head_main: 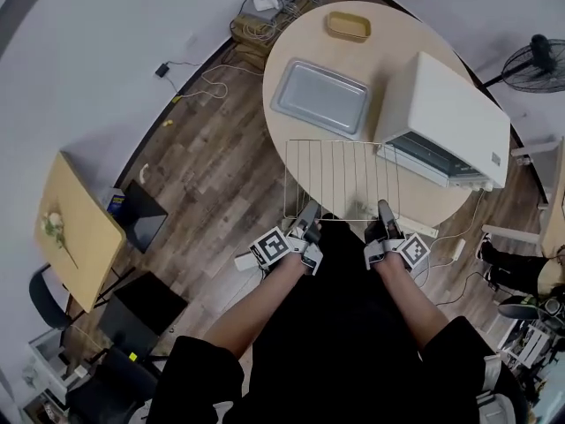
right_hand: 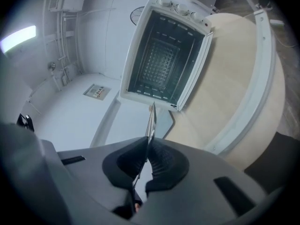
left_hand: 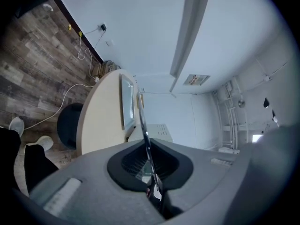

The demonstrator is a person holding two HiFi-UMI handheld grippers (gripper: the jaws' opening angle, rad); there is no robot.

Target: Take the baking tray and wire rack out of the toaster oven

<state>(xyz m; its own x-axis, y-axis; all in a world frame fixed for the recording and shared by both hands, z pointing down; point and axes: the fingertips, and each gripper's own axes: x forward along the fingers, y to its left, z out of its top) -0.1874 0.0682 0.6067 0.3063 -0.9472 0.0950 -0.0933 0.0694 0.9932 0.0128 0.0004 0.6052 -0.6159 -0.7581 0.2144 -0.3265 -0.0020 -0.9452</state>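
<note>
Both your left hand-held gripper (head_main: 311, 210) and right hand-held gripper (head_main: 385, 208) are clamping the rack (head_main: 340, 179) by its near edge, and it is stretching away from you over the worktop (head_main: 397, 34).

So on the worktop (head_main: 305, 56) the baking tray (head_main: 319, 97) sits left, toaster oven (head_main: 450, 117) right of it, small dish (head_main: 348, 26) behind the tray at the far edge. Wire rack (head_main: 340, 179) is out over the near edge, in front of both.

Head camera looks steeply down; all three views share the table (head_main: 399, 35).
</note>
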